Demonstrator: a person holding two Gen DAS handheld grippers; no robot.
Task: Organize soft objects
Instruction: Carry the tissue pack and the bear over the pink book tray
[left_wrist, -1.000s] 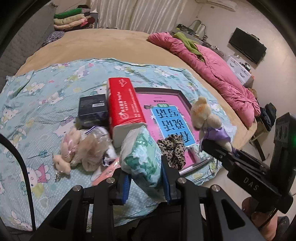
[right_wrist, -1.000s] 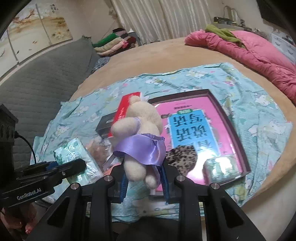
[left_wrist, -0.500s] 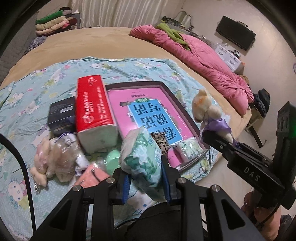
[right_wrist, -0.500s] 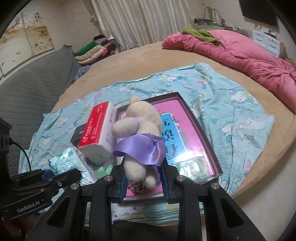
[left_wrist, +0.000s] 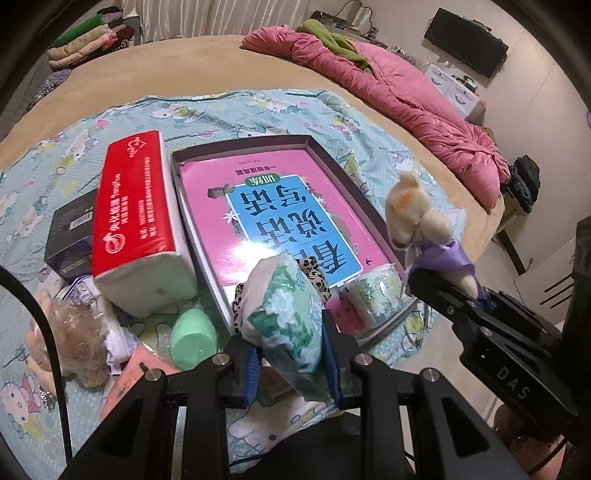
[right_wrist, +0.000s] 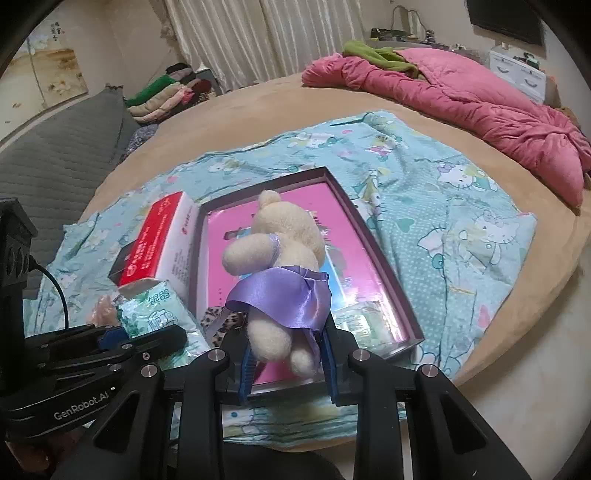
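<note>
Both grippers advanced w/ loads: tissue pack now over tray near edge, 6 o'clock; bear over tray centre.

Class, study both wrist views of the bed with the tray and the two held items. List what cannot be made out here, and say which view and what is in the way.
- Leopard-print item: left wrist view, mostly hidden behind the held tissue pack.
- Black box: left wrist view, partly covered by the red tissue box.
- Book cover in the tray: right wrist view, blocked by the plush bear.
- Bagged plush toy: left wrist view, blurred by plastic and the cable.
</note>
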